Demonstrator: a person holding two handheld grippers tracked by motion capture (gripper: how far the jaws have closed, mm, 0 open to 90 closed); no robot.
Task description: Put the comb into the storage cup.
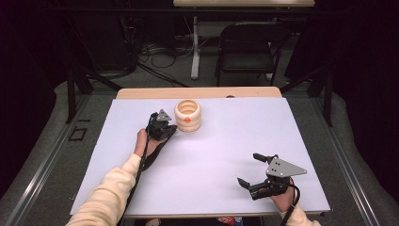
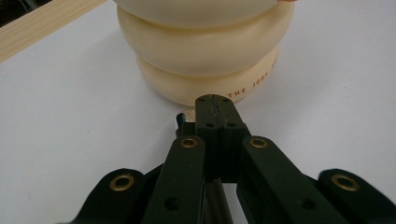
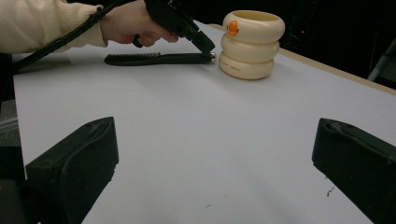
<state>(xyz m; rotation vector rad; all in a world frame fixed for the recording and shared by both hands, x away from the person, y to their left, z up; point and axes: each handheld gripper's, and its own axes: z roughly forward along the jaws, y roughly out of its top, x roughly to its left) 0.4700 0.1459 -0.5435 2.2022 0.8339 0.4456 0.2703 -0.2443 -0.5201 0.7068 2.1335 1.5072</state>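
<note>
A cream holder shaped like three stacked rings (image 1: 188,115) (image 2: 205,46) (image 3: 250,46), with an orange mark on its top ring, stands at the far middle of the white mat (image 1: 216,150). My left gripper (image 1: 169,129) (image 2: 215,100) (image 3: 208,46) is just left of its base, tilted down, jaws shut with the pads meeting. A black comb-like tool (image 3: 154,59) with a silver tip (image 2: 180,119) lies flat under that gripper, its tip beside the holder; whether the pads pinch it I cannot tell. My right gripper (image 1: 248,168) (image 3: 215,126) hovers open and bare near the front right.
The mat covers a wooden table whose far edge (image 1: 197,92) shows behind the holder. A folding chair (image 1: 249,47), table legs and cables stand on the floor beyond. The left forearm in a cream sleeve (image 1: 108,197) crosses the front left.
</note>
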